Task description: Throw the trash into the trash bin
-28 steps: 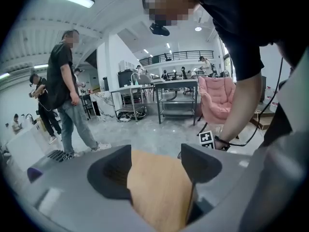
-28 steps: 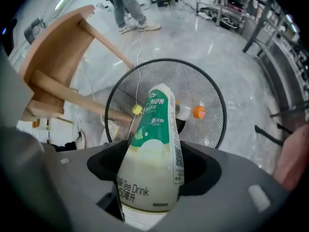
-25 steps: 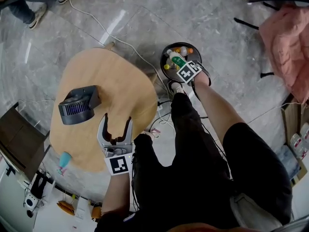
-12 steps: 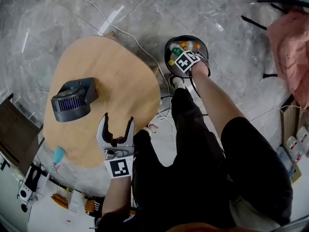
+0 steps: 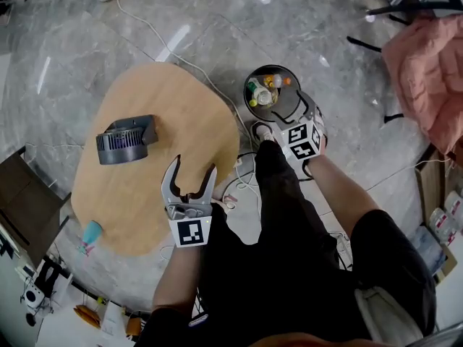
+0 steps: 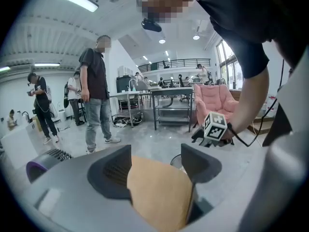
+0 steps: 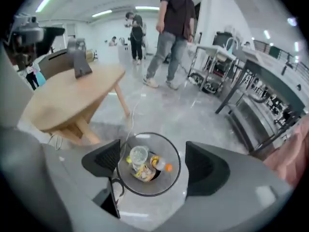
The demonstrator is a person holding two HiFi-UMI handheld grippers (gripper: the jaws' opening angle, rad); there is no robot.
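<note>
The black wire trash bin (image 5: 289,100) stands on the floor to the right of the oval wooden table (image 5: 145,186). It holds several bottles, among them a clear one (image 7: 138,154) and one with an orange cap (image 7: 163,165). My right gripper (image 5: 296,119) hovers at the bin's near rim, open and empty, and its own view looks straight down into the bin (image 7: 176,151). My left gripper (image 5: 192,173) is open over the table's right edge, with only bare tabletop (image 6: 159,192) between its jaws. The right gripper's marker cube (image 6: 215,126) shows in the left gripper view.
A dark grey fan (image 5: 126,137) sits on the table's left part. A teal-topped object (image 5: 92,232) is at the table's near left edge. Cables (image 5: 242,179) run across the floor beside the bin. A pink chair (image 5: 427,71) stands far right. People (image 7: 176,28) stand beyond the table.
My right gripper has drawn back from directly over the bin toward the person. The left gripper has shifted a little right along the table edge. Both stay open.
</note>
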